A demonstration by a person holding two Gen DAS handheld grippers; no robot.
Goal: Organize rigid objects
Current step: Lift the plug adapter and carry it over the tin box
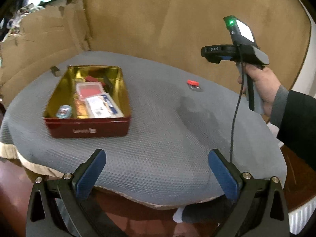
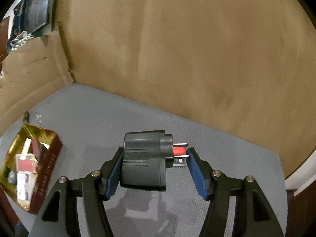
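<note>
A red tin (image 1: 87, 129) with a gold inside stands on the grey mat (image 1: 158, 148) at the left and holds several small items; it also shows at the left edge of the right wrist view (image 2: 47, 169). My right gripper (image 2: 155, 169) is shut on a black plug adapter (image 2: 144, 162), prongs pointing right, held above the mat. In the left wrist view the adapter (image 1: 214, 54) hangs high at the right. A small red-capped item (image 1: 193, 83) lies on the mat beyond; it also shows behind the prongs (image 2: 178, 151). My left gripper (image 1: 157, 175) is open and empty over the mat's near edge.
Brown cardboard walls (image 1: 167, 19) stand behind and left of the mat. A small dark object (image 1: 55, 71) lies behind the tin. The person's right hand and dark sleeve (image 1: 296, 114) are at the right. A dark wood table (image 1: 11, 187) shows below the mat.
</note>
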